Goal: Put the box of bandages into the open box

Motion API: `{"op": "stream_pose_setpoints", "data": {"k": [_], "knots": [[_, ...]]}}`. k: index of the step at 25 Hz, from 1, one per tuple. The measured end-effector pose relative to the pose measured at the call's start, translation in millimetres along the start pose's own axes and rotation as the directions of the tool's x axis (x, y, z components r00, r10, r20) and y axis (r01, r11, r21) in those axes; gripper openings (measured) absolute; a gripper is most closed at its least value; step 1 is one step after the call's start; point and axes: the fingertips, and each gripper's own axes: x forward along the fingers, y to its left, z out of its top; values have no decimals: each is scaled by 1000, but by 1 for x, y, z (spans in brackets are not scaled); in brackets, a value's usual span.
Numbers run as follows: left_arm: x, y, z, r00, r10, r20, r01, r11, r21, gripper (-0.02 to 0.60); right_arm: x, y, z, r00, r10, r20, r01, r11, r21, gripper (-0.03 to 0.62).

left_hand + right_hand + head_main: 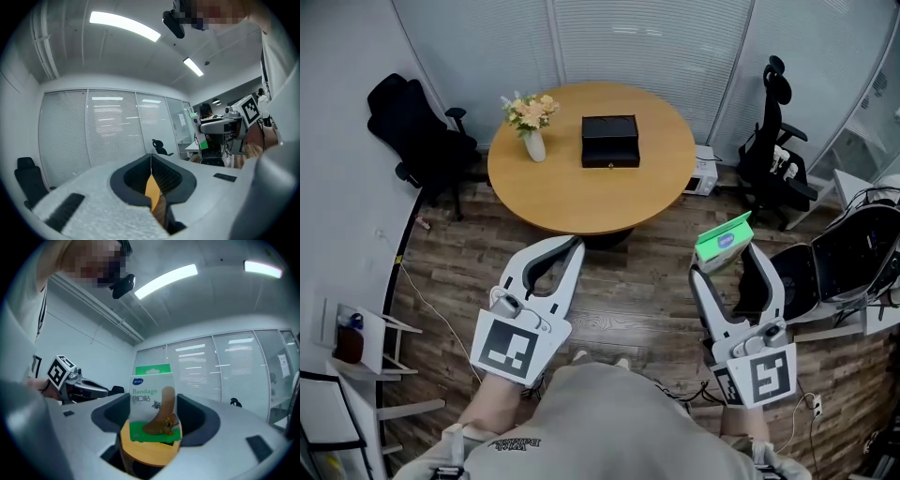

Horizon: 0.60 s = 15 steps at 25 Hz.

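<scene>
Right tongs pinch the bandage box, white and green with a cartoon plaster on its face, upright over the wooden floor, short of the round tabletop. Left tongs, pressed together and empty, point at its near edge. Mid-tabletop sits the black box, apart from the flower vase.
</scene>
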Motion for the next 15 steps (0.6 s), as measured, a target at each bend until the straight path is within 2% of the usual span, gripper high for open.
{"op": "stream_pose_setpoints", "data": {"k": [7,12,15], "knots": [[2,-26,-7,1000,8,-22,-8,1000,-13,25,-16,-16,-11,1000,9,0,-9,1000,24,295],[5,-33,-4,1000,7,-14,-7,1000,-6,25,-20,-21,-14,1000,2,-14,-3,998,-57,295],[8,-34,-5,1000,7,-18,-7,1000,-6,25,-18,-22,-15,1000,7,-11,-8,998,-58,295]]}}
